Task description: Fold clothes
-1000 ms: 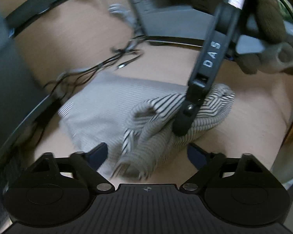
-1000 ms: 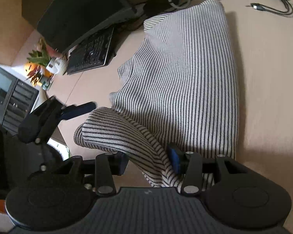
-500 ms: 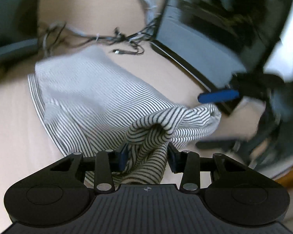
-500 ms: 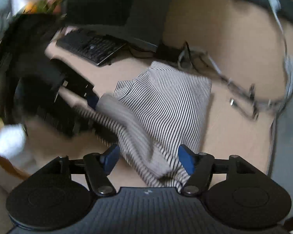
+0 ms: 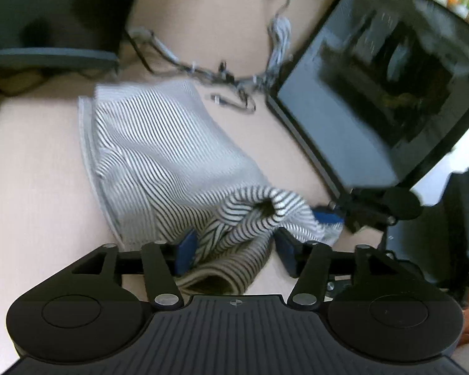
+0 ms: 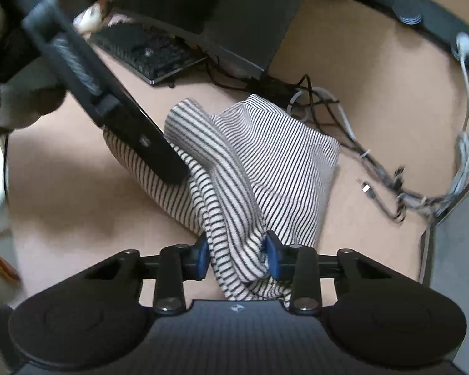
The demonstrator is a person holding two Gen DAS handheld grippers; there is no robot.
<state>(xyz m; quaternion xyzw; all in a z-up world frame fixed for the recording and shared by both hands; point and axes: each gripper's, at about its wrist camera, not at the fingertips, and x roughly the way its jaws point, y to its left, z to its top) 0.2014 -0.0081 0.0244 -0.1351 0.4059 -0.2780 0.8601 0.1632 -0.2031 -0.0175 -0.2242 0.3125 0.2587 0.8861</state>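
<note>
Right claw (image 6: 237,254) closing on striped garment (image 6: 265,162); left claw (image 5: 234,251) apparently opening.

Left wrist view: close, angled down along its fingers at the striped garment (image 5: 159,153), monitor (image 5: 375,93) to the right | Right wrist view: close, angled down, keyboard (image 6: 150,53) beyond | Shared: garment, cables (image 6: 390,181), tan desk (image 6: 375,62).
</note>
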